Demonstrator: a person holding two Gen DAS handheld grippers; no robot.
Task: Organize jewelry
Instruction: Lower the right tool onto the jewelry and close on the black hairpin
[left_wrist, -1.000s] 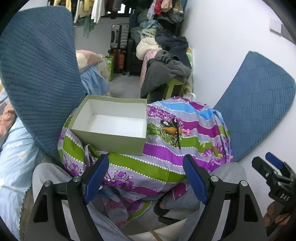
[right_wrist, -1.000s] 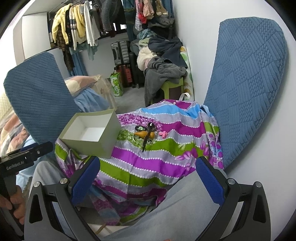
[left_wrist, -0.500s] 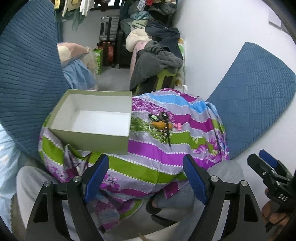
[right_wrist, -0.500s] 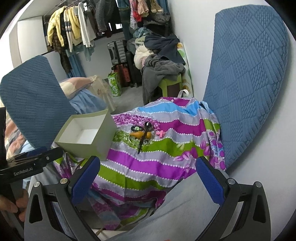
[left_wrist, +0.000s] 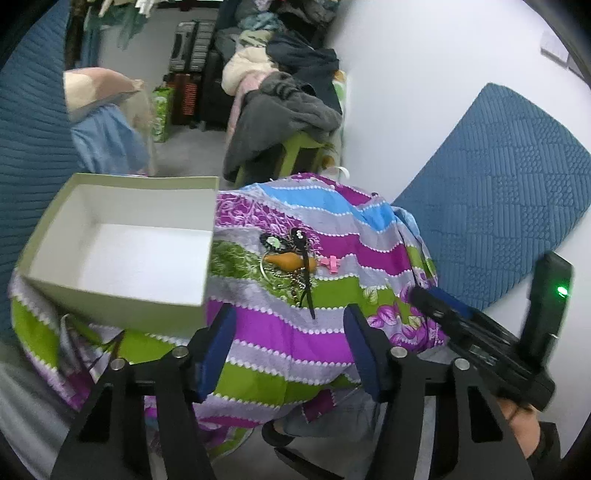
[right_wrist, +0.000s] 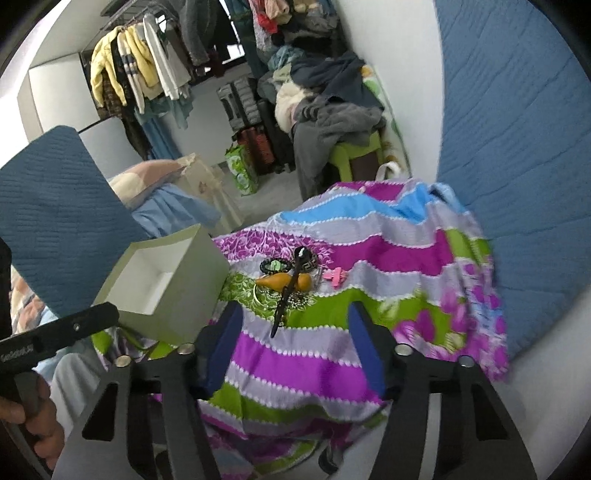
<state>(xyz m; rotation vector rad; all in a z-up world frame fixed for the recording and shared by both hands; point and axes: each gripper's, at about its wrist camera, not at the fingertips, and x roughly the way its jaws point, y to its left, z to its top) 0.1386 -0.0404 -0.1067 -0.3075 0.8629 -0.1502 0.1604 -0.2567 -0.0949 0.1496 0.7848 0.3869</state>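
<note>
Jewelry pile (left_wrist: 291, 266) sits mid cloth (left_wrist: 280, 339), just right of the box (left_wrist: 110, 295), w/ bare cloth near it. Left gripper (left_wrist: 288, 354) & right gripper (right_wrist: 295, 350) both hover, jaws spread, holding nothing.

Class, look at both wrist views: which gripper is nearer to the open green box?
Left. The left gripper hangs just below the green box, near its front corner; the right gripper sits farther to its right, before the jewelry pile.
</note>
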